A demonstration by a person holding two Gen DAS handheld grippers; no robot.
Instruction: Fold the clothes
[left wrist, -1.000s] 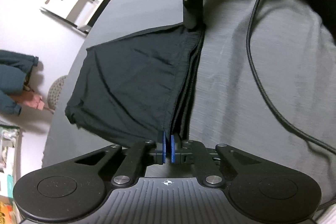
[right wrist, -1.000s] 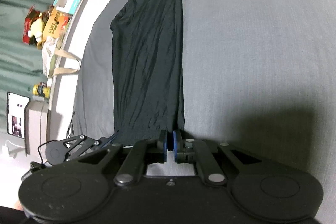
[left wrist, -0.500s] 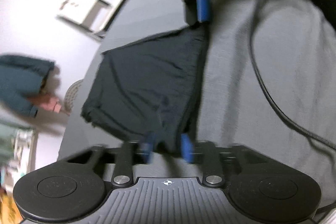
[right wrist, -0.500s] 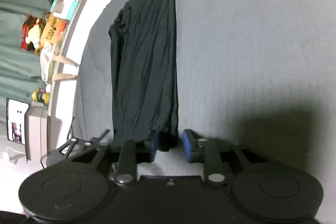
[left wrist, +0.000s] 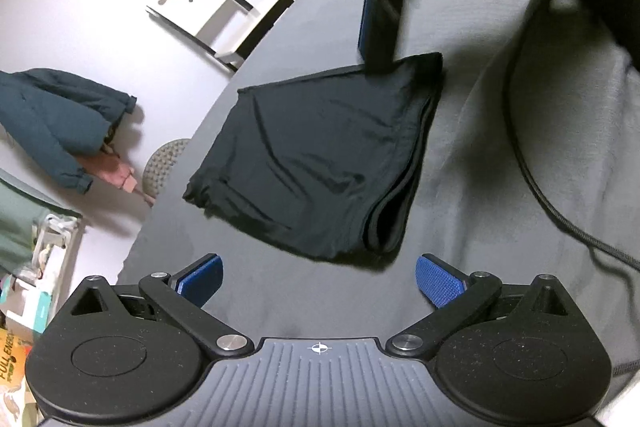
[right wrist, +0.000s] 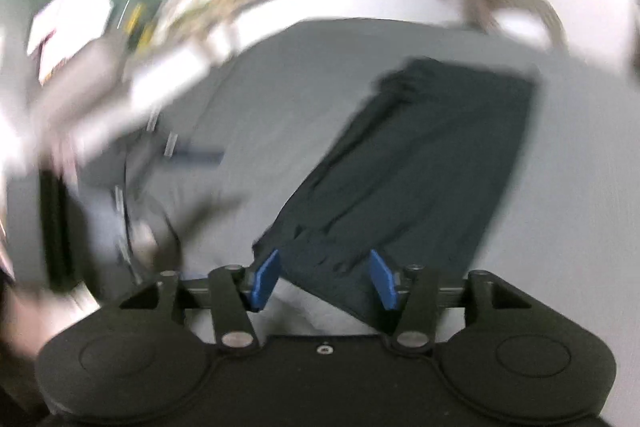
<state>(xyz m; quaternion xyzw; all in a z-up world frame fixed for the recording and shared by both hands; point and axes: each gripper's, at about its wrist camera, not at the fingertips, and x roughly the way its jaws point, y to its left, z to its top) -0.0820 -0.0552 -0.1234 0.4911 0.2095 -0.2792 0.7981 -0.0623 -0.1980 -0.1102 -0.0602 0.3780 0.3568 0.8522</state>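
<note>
Both tongs gaped wide, empty: black garment (left wrist: 320,155) lay folded ahead of left gripper (left wrist: 319,283), its corner between right gripper (right wrist: 324,277) fingers; looked soft, light, limp, best pinched at the layered fold edge

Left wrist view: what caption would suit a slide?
Open left gripper facing a folded black garment lying on the grey bedsheet.
</note>
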